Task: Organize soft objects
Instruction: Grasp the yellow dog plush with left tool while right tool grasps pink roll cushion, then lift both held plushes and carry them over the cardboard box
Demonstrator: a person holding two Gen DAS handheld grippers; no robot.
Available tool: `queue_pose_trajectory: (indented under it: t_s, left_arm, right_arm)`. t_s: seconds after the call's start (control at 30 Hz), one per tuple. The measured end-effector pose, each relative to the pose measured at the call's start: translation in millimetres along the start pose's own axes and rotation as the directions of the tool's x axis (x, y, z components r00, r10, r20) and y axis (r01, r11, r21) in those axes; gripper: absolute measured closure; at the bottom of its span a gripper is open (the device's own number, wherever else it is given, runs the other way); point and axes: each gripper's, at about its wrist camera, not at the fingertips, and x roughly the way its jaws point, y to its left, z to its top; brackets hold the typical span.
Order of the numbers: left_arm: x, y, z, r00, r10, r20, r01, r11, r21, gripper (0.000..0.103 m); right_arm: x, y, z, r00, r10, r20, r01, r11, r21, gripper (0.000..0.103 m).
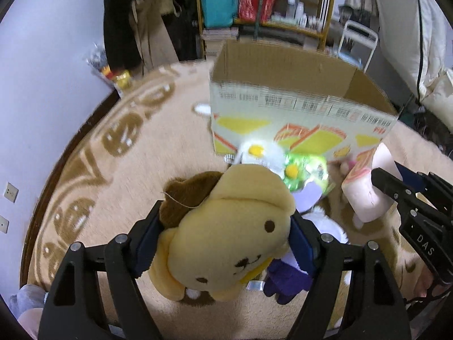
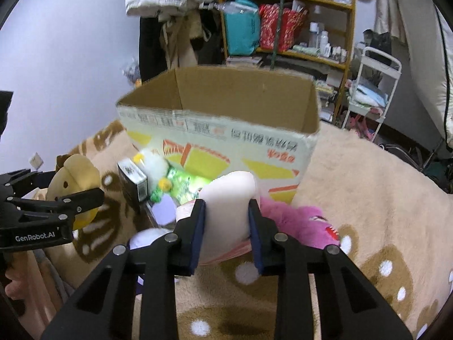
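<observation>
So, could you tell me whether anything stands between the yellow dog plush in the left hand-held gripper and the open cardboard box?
Nothing visible blocks it. The yellow dog plush is clamped in the left hand-held gripper; the cardboard box stands ahead, top open. Only its near wall, and small toys at its foot, must be cleared.

Black tongs (image 2: 226, 212), navy pads (image 2: 198, 226), silver screws.

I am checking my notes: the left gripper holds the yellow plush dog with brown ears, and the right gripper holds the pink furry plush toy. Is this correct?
Not quite. In the right wrist view, the right gripper holds the pale pink soft block; the pink furry plush toy lies beside it on the carpet. The left gripper does hold the yellow plush dog.
</observation>
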Motion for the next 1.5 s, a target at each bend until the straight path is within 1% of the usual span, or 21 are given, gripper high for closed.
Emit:
queue_pose_trajectory:
  t_s: [0.1,0.2,0.3,0.43,0.6,0.7,0.83,0.9,0.93,1.1,1.2,1.4,1.43,1.5]
  left_arm:
    - [-19.9,-3.3,-1.5,0.997,0.001,0.073,-0.001,1.000,-0.003,0.024]
    - [-37.2,-4.0,-2.0,0.989,0.008,0.148,-0.008,1.000,-0.004,0.024]
    - [-51.3,-3.9,-2.3,0.977,0.010,0.213,-0.008,1.000,-0.009,0.024]
    - [-69.0,-1.8,-3.8,0.952,0.011,0.305,-0.008,1.000,-0.010,0.024]
    - [-84.2,-6.4,-1.4,0.932,0.002,0.363,-0.003,1.000,0.004,0.024]
    - [-95.4,-10.1,-2.1,0.909,0.011,0.417,-0.025,0.999,0.029,0.024]
    - [-115.7,-19.9,2.4,0.862,0.004,0.508,-0.047,0.996,0.072,0.024]
    - [-121.7,-24.0,6.7,0.846,0.000,0.534,-0.050,0.995,0.080,0.024]
    - [-123.1,-25.1,9.9,0.841,-0.006,0.542,-0.047,0.995,0.083,0.024]
    - [-122.0,-27.6,25.7,0.830,-0.003,0.557,-0.054,0.995,0.087,0.024]
    - [-117.8,-29.9,40.3,0.826,-0.002,0.563,-0.061,0.994,0.093,0.024]
    - [-110.5,-32.6,67.6,0.806,0.004,0.591,-0.074,0.993,0.093,0.024]
    - [-108.3,-33.8,72.5,0.800,0.009,0.600,-0.080,0.993,0.092,0.024]
    - [-103.7,-35.1,78.7,0.797,0.009,0.604,-0.083,0.992,0.094,0.024]
  right_arm:
    - [-14.0,0.2,3.0,0.999,-0.003,0.054,0.003,1.000,0.009,0.072]
    - [-28.9,0.9,4.7,0.994,-0.007,0.111,0.006,1.000,0.011,0.072]
    - [-43.4,0.9,6.8,0.986,-0.009,0.169,0.007,1.000,0.016,0.072]
    - [-61.1,-0.9,9.7,0.972,-0.010,0.236,0.005,1.000,0.024,0.072]
    - [-77.2,-7.0,14.3,0.954,-0.021,0.299,0.008,0.999,0.044,0.072]
    - [-84.5,-10.2,17.4,0.942,-0.033,0.334,0.015,0.998,0.056,0.072]
    - [-92.3,-12.3,26.6,0.927,-0.043,0.372,0.024,0.998,0.055,0.072]
    - [-93.8,-12.7,31.4,0.920,-0.051,0.389,0.036,0.998,0.046,0.072]
    - [-93.3,-12.8,33.3,0.918,-0.055,0.393,0.043,0.998,0.039,0.072]
    - [-84.6,-14.1,43.9,0.912,-0.075,0.404,0.080,0.997,0.005,0.072]
    - [-80.3,-17.2,51.2,0.909,-0.073,0.411,0.081,0.997,-0.002,0.071]
    - [-66.4,-21.6,68.2,0.901,-0.059,0.430,0.069,0.998,-0.008,0.070]
    - [-64.4,-22.3,70.9,0.900,-0.057,0.432,0.066,0.998,-0.008,0.070]
    - [-58.2,-24.1,78.1,0.898,-0.051,0.437,0.062,0.998,-0.010,0.070]
